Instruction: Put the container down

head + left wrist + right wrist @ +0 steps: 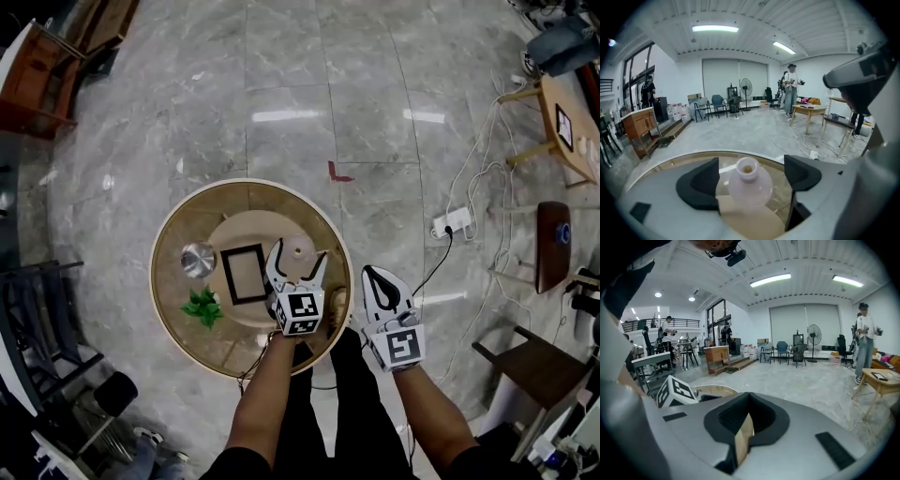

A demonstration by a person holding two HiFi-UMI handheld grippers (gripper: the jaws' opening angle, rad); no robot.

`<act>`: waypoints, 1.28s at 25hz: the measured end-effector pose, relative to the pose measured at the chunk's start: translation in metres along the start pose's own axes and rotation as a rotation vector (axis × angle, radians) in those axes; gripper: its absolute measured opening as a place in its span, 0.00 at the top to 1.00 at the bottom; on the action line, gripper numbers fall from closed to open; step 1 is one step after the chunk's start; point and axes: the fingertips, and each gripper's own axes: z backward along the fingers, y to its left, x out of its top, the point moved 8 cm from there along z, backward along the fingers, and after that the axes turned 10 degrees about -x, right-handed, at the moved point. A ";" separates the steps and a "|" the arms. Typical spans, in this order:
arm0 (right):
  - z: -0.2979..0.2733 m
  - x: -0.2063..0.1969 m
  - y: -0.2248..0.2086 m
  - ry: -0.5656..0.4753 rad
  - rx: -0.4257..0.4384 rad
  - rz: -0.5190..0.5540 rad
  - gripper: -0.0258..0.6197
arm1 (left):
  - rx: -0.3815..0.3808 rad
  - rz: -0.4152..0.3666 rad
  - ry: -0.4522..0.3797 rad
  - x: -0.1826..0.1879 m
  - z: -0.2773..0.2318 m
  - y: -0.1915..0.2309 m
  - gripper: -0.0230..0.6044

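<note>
A pale pink, narrow-necked container (298, 248) stands upright on the round glass-topped table (169, 225). My left gripper (300, 251) is open around it. In the left gripper view the container (748, 180) sits between the two black pads (701, 180), with a small gap showing on each side. My right gripper (380, 273) is shut and empty, held just off the table's right rim. In the right gripper view its jaws (749, 398) are closed together, and the left gripper's marker cube (675, 391) shows to the left.
On the table lie a metal cup (198, 260), a black picture frame (245, 273) and a green plant sprig (202, 307). A power strip (452, 222) with cables lies on the floor to the right, near wooden furniture (553, 246). A person (791, 89) stands far back.
</note>
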 end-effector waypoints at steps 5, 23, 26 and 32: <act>0.016 0.068 0.002 -0.086 0.007 0.001 0.96 | 0.005 0.001 -0.080 0.056 0.074 0.004 0.36; 0.107 0.254 0.041 -0.201 0.216 0.058 0.96 | -0.004 0.130 -0.325 0.221 0.329 -0.011 0.97; 0.123 0.270 0.056 -0.218 0.254 0.108 0.96 | -0.023 0.094 -0.268 0.222 0.352 -0.014 0.96; 0.135 0.290 0.081 -0.259 0.308 0.107 0.96 | -0.003 0.085 -0.289 0.231 0.383 -0.006 0.96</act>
